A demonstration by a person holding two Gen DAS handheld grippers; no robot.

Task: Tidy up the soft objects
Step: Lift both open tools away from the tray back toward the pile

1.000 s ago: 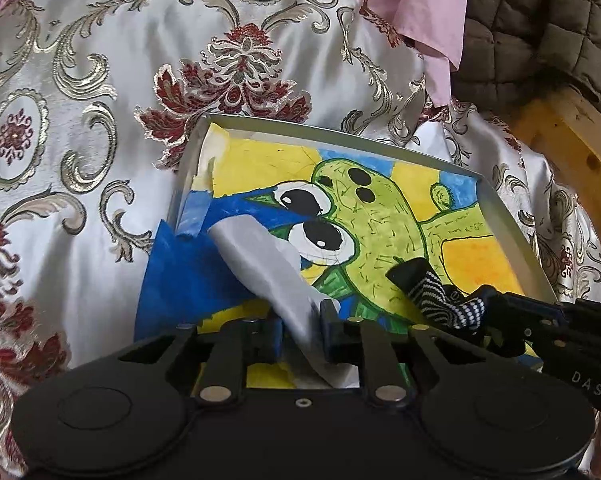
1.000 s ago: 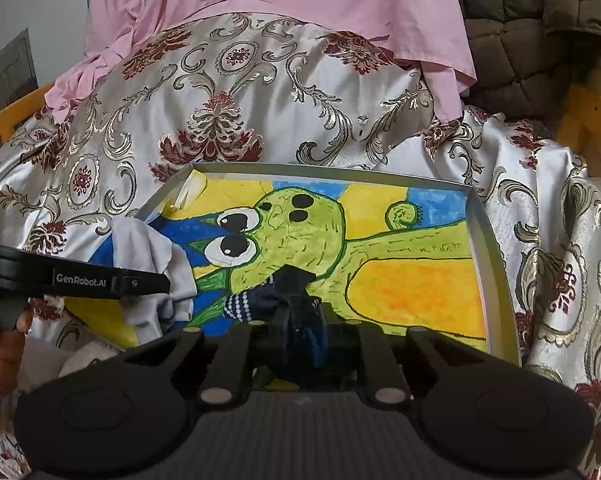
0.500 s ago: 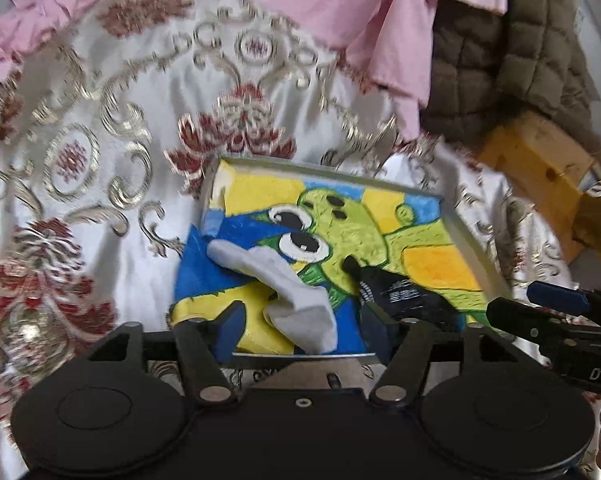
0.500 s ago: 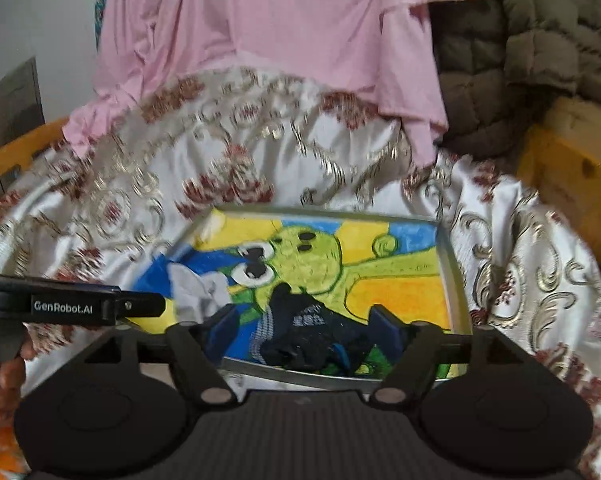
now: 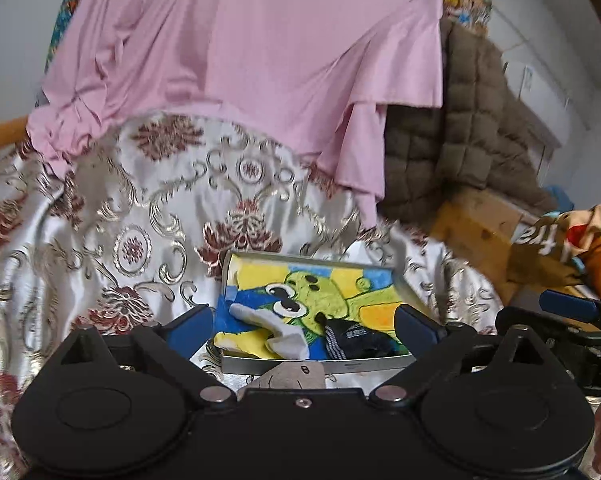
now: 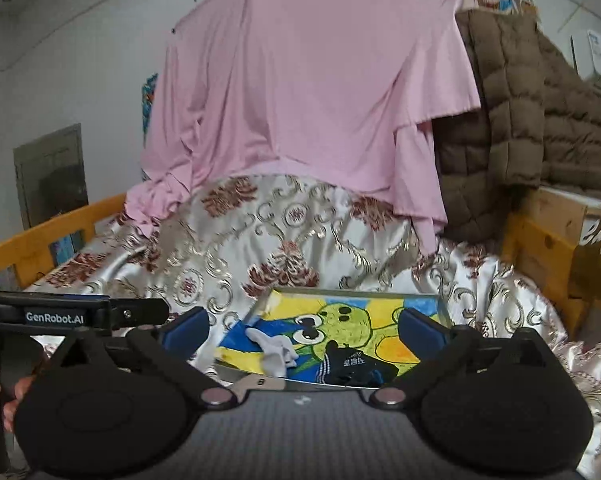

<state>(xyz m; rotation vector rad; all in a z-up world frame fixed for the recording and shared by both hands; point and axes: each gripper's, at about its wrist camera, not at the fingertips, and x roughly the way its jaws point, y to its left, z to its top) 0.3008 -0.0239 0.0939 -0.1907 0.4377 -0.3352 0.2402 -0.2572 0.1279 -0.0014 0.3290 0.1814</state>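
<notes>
Both the left gripper point(image 5: 304, 328) and right gripper point(image 6: 304, 330) gape wide and empty, jaws having just opened. The grey sock point(image 5: 274, 330) and the black sock point(image 5: 356, 342) lie in the painted tray point(image 5: 320, 366). Best to back off clear of the rim.

A lived-in bedroom at home. A bed with an orange wooden frame point(image 6: 48, 236) is covered by a shiny silver bedspread point(image 6: 236, 256) with red and gold flowers. A pink garment point(image 6: 312, 92) and a brown quilted coat point(image 6: 524, 120) hang against the white wall point(image 6: 60, 60).
</notes>
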